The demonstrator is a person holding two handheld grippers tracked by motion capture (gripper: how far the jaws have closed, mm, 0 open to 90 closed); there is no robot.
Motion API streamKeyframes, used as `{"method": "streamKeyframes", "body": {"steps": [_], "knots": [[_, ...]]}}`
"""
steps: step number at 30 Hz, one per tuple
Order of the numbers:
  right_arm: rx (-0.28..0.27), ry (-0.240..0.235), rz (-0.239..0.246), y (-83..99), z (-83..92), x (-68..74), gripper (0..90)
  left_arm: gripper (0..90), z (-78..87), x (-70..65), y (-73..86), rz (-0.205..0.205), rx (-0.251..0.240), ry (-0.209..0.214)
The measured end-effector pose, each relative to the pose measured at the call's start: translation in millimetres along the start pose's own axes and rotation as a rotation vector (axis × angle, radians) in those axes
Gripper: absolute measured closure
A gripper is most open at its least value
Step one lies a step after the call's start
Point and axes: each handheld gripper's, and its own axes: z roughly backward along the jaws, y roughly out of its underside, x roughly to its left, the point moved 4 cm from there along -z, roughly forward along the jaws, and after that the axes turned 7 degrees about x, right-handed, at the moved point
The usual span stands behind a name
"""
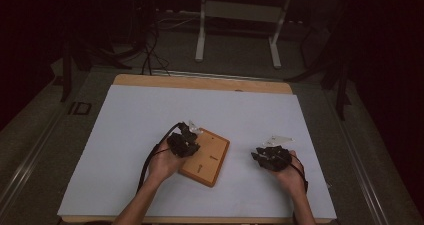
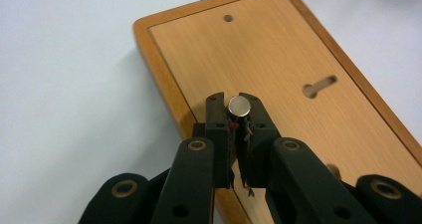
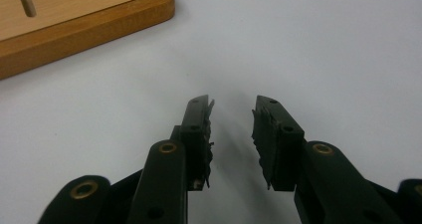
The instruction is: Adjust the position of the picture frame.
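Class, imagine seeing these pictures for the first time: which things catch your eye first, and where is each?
A flat rectangular wooden board with a raised rim lies near the middle of the white table sheet. Over its near-left edge, the left gripper pinches a small silver metal cylinder. The right gripper rests open over bare sheet, right of the board.

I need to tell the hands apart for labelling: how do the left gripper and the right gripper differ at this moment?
The left gripper is shut on a small metal cylinder; the right gripper stands open with nothing between its jaws. The left gripper hangs over the wooden board; the right gripper is over the bare white table cover, off to the board's side. Both have black jaws and are hand-held.
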Motion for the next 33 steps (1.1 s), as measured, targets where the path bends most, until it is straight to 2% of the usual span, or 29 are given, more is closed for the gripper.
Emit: {"method": "streamKeyframes", "body": {"steps": [6,10,13,17,19,22,26,27,29,30,31,32,33], "knots": [[0.000,0.001,-0.002,0.2,0.0,-0.1,66.9,84.8,-6.7,9.6,-2.6,0.092,-0.041,-0.020],[-0.001,0.001,-0.002,0.3,0.0,-0.3,66.8,84.8,-14.1,19.3,-4.6,0.174,-0.062,-0.018],[0.000,0.002,-0.003,0.5,-0.3,-0.7,66.6,84.8,-18.2,24.7,-6.3,0.220,-0.082,-0.007],[-0.001,0.003,-0.004,0.6,-0.2,-1.1,66.2,84.9,-22.8,27.9,-6.8,0.224,-0.106,0.071],[-0.002,0.003,-0.005,0.6,-0.1,-1.2,66.2,85.0,-23.3,28.3,-7.1,0.228,-0.110,0.073],[-0.004,0.001,-0.005,0.1,-0.5,-0.1,66.0,85.0,-22.0,26.0,-8.4,0.201,-0.115,0.074],[-0.005,-0.019,0.010,-2.4,-3.3,6.0,66.1,85.0,-20.8,22.1,-10.2,0.190,-0.119,0.080],[0.000,-0.075,0.043,-6.4,-6.7,18.0,72.5,85.0,-20.9,21.8,-10.8,0.189,-0.119,0.078],[0.001,-0.095,0.081,-9.5,-8.5,27.3,77.0,84.9,-21.5,20.9,-12.0,0.183,-0.119,0.080],[-0.004,-0.110,0.098,-11.4,-9.5,33.4,82.5,85.0,-21.8,19.9,-13.4,0.180,-0.119,0.079],[-0.004,-0.110,0.098,-11.4,-9.5,33.4,82.5,84.9,-21.8,19.9,-13.4,0.180,-0.119,0.079],[-0.015,-0.143,0.113,-14.3,-11.5,42.1,88.5,84.9,-22.0,19.4,-14.5,0.179,-0.117,0.083],[-0.015,-0.143,0.113,-14.3,-11.5,42.1,88.5,84.9,-22.0,19.4,-14.5,0.179,-0.117,0.083]]}}
